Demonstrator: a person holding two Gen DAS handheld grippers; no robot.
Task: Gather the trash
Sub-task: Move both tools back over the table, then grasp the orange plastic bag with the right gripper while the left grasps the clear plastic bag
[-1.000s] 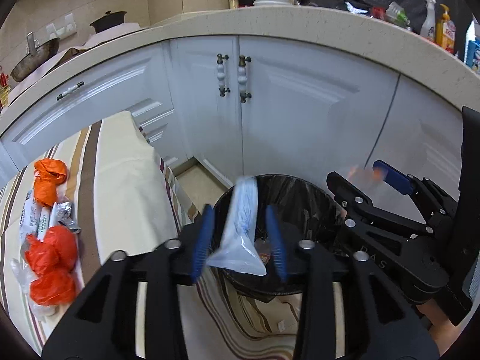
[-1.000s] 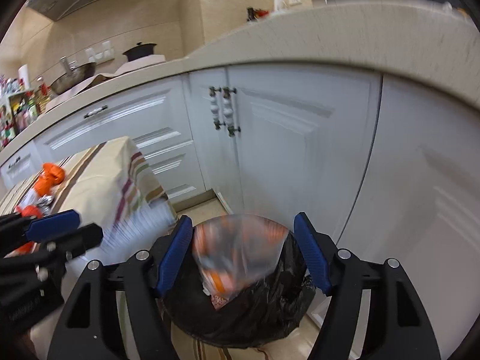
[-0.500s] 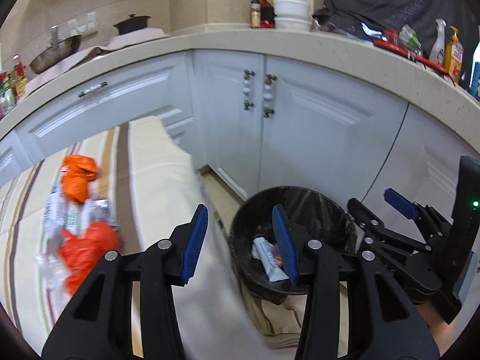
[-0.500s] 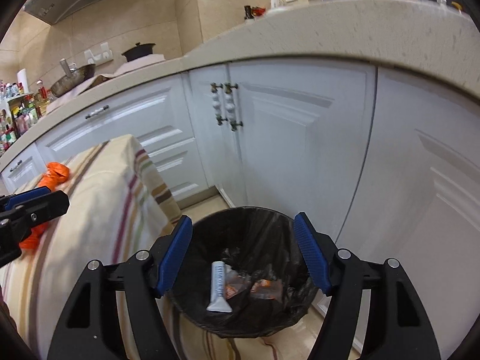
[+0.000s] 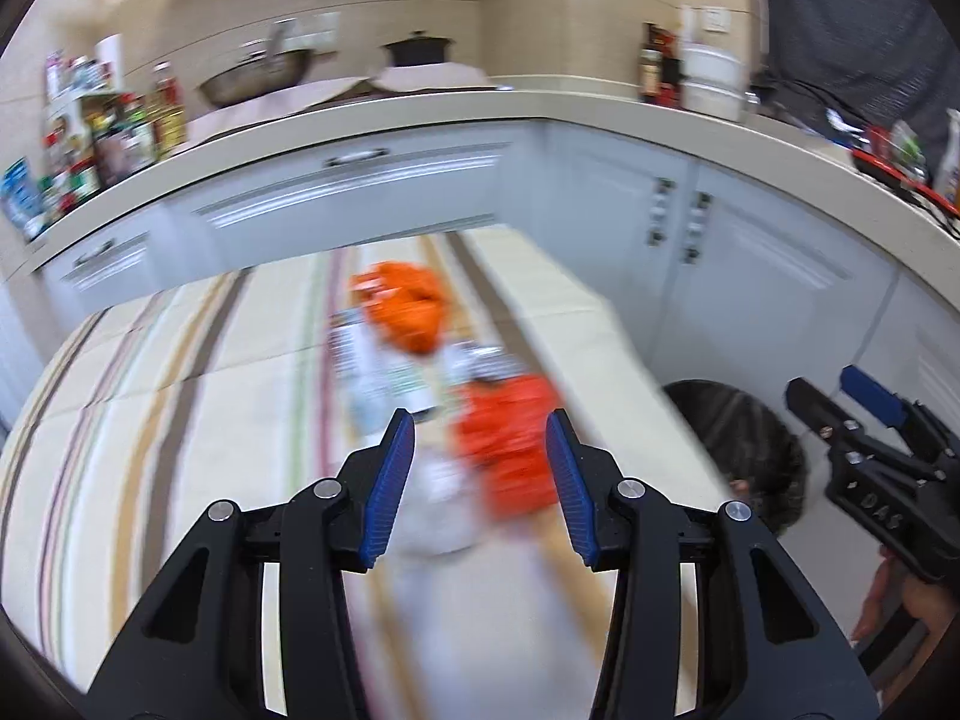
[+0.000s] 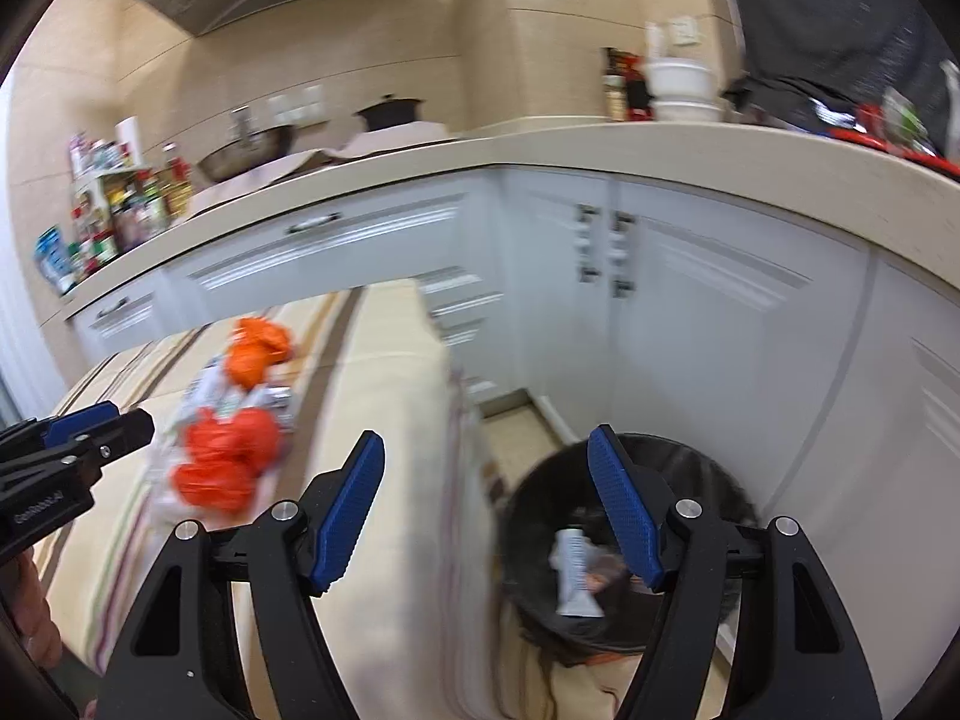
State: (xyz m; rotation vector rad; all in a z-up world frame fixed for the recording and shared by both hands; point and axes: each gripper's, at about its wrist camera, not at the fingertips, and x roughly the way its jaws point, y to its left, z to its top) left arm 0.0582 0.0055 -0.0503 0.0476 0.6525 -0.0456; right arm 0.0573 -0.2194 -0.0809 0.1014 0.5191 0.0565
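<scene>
Orange crumpled bags (image 5: 510, 444) (image 6: 225, 456) and white and silver wrappers (image 5: 384, 369) lie on the striped tablecloth (image 5: 180, 396). A second orange bag (image 5: 405, 309) (image 6: 255, 348) lies farther back. My left gripper (image 5: 480, 480) is open and empty, above the near orange bag. My right gripper (image 6: 486, 510) is open and empty, between the table edge and the black-lined bin (image 6: 708, 480) (image 5: 756, 438). A white tube (image 6: 573, 570) and other trash lie in the bin.
White kitchen cabinets (image 6: 690, 300) and a beige countertop (image 5: 540, 108) curve behind the table and bin. Bottles, a wok and a pot stand on the counter. The bin stands on the floor right of the table's edge (image 6: 456, 420).
Both grippers let go of their trash into the bin, then swung left from the bin toward the table. The left gripper is now over the orange bags.
</scene>
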